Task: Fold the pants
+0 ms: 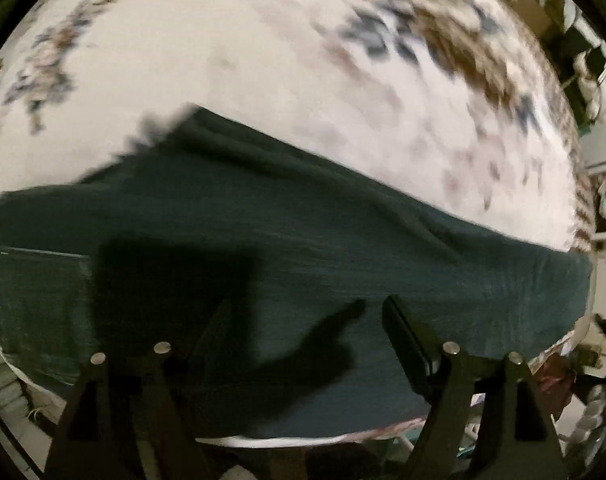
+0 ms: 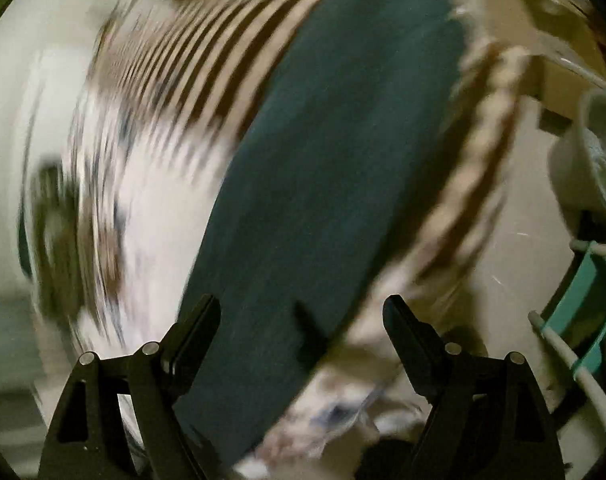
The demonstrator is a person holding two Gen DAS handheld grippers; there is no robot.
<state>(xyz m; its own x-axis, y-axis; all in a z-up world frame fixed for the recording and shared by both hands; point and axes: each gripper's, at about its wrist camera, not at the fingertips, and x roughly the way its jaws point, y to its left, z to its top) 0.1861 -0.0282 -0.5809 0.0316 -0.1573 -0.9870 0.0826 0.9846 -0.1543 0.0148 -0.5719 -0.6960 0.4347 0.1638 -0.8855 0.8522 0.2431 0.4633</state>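
- While both views are smeared with blur, the dark teal pants [image 1: 303, 240] can be made out lying flat across a white bedsheet [image 1: 263, 60] with a brown and blue print.
- From the left wrist, the pants run as a wide band from the left edge to the right edge, their far hem ragged with blur at the upper left.
- Left gripper [image 1: 299, 312] hangs over the cloth with its fingers spread wide and nothing between them; its shadow falls dark on the pants just ahead of the left finger.
- Whether the fingertips touch the cloth I cannot tell.
- From the right wrist, the pants [image 2: 343, 140] show as a long strip running away from the camera, up and to the right.
- Right gripper [image 2: 299, 312] is released too, fingers well apart; the near end of the strip lies between them, closer to the left finger.
- A striped brown-and-cream part of the sheet [image 2: 175, 60] sits left of the strip.
- Off to the right stand a pale tub [image 2: 591, 152] and a teal frame [image 2: 583, 300], both near the view's edge.
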